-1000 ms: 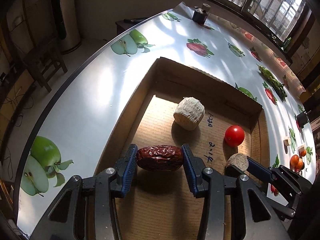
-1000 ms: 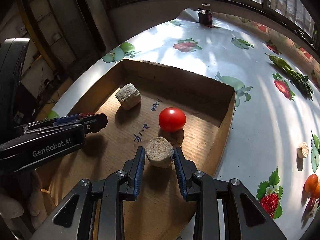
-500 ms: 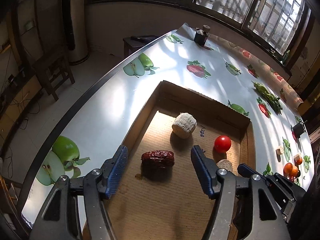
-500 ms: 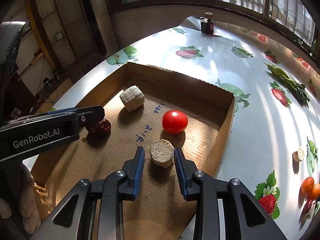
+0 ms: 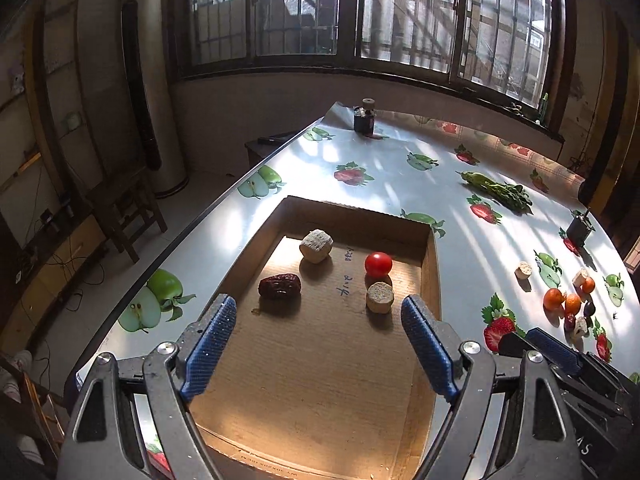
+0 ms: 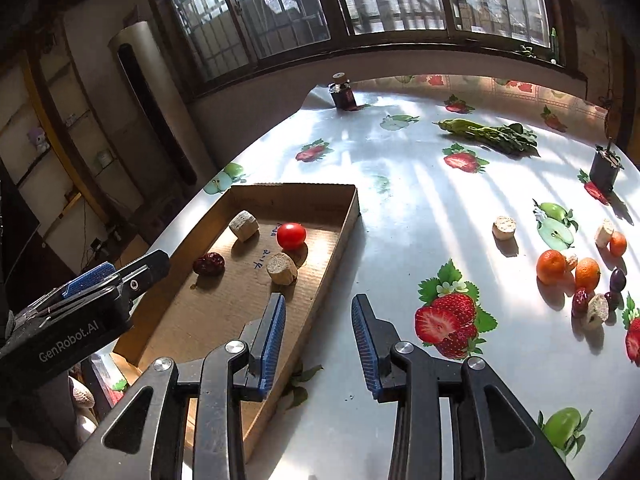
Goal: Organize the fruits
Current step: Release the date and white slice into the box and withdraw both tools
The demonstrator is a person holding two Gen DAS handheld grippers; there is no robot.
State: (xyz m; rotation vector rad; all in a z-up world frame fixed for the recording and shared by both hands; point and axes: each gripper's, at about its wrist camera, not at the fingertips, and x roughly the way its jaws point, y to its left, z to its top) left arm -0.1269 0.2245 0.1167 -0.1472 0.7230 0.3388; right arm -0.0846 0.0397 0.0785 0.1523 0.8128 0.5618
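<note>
While sunlight stripes the fruit-print tablecloth (image 6: 400, 208), a shallow cardboard tray (image 5: 430, 276) sits near the table's left edge, and everything else places itself around it. Inside it lie four things: a wrinkled red date (image 5: 279, 286) toward its left wall, a pale cut cylinder (image 5: 316, 245) toward its far wall, a red cherry tomato (image 5: 378, 264) nearer its right wall, and a second pale cut piece (image 5: 380, 297) just in front of the tomato. Above the tray's near end, the left gripper (image 5: 316, 344) is spread wide and grasps nothing. Over the tray's near right rim, the right gripper (image 6: 319, 336) is released too, with nothing between its blue pads. Well right of the tray, small oranges (image 6: 551, 267), dark fruits and more pale chunks (image 6: 503, 227) cluster on the cloth. Beyond it lies a leafy green bunch (image 6: 488, 133).
</note>
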